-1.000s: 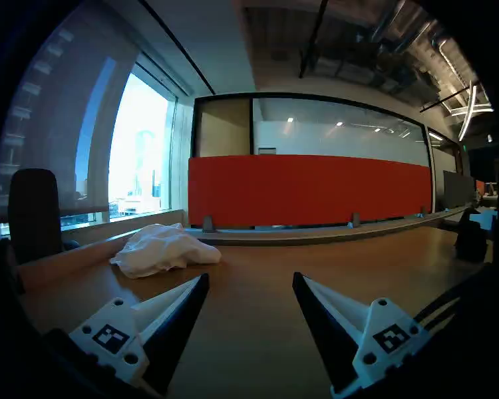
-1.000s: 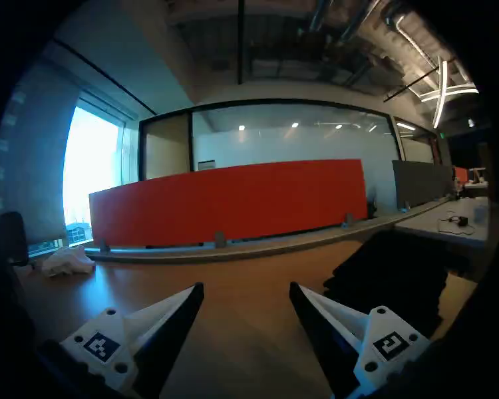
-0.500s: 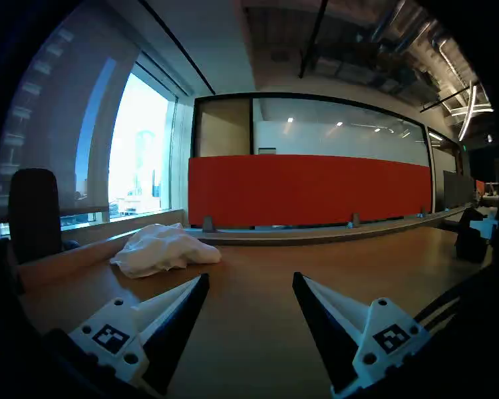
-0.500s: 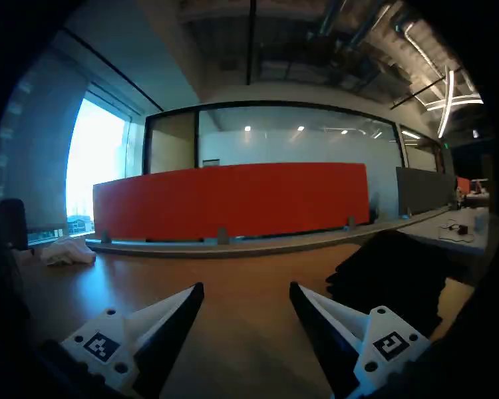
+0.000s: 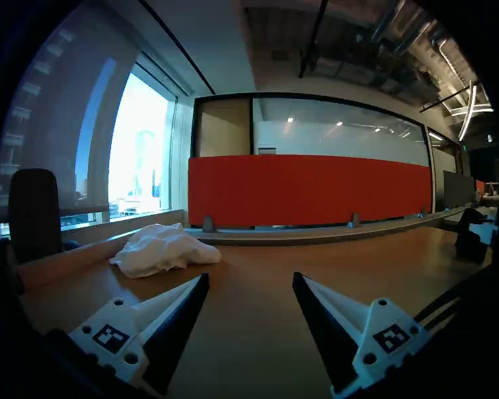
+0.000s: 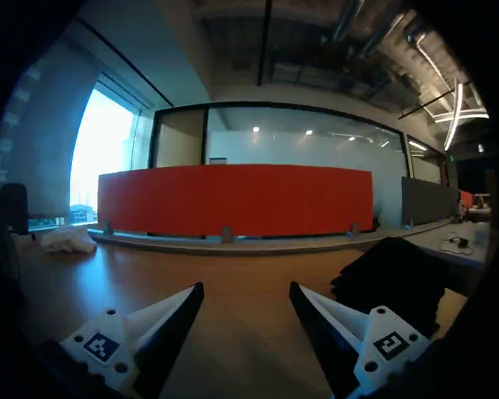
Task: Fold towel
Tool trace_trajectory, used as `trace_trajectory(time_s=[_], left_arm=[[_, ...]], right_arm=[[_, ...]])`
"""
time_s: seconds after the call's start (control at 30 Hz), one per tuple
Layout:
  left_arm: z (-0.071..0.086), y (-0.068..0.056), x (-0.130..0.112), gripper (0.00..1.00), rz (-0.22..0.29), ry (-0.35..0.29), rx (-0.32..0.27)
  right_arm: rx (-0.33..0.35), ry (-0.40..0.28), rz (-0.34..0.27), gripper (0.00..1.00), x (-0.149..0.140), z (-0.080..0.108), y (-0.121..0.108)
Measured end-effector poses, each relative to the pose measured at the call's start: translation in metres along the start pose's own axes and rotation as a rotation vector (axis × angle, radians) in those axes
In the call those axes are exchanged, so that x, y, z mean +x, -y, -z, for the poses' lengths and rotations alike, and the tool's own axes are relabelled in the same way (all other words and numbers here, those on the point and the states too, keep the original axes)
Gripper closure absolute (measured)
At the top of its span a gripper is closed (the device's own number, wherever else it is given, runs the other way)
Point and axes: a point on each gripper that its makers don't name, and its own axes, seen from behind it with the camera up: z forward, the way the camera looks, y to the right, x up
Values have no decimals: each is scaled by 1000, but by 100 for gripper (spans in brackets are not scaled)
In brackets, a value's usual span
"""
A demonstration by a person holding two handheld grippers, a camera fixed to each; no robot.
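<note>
Left gripper view: your left gripper [image 5: 250, 274] hovers low over the wooden counter [image 5: 249, 339], jaws spread, nothing between them. White towel [image 5: 163, 249] lies crumpled on the counter at 10 o'clock, well apart from the jaws, on the window side. Right gripper view: your right gripper [image 6: 246, 286], jaws spread, empty. Towel far off at 9 o'clock; dark folded stack [image 6: 396, 279] at 2 o'clock.

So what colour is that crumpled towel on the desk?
White. The towel shows best in the left gripper view, bunched up on the wooden desk.
</note>
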Motion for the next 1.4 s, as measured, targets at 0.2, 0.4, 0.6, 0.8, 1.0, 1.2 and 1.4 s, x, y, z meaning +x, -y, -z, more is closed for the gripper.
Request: trace_trajectory(time_s=[0.2,0.4,0.6,0.8,1.0,1.2,1.4], left_arm=[[0,0,0,7,0,0,0],[0,0,0,7,0,0,0],[0,0,0,7,0,0,0],[0,0,0,7,0,0,0],[0,0,0,7,1,0,0],[0,-1,0,7,0,0,0],[1,-1,1,7,0,1,0]], right_arm=[[-3,1,-2,0,0,2,0],[-6,0,-2,0,-2,3,-1],[1,2,-1,1,-2,3,0],[1,2,-1,0,-1,3,0],[1,3,-2,0,-1,3,1],[1,2,-2,0,-2,3,1],[1,2,-2,0,-2,3,1]])
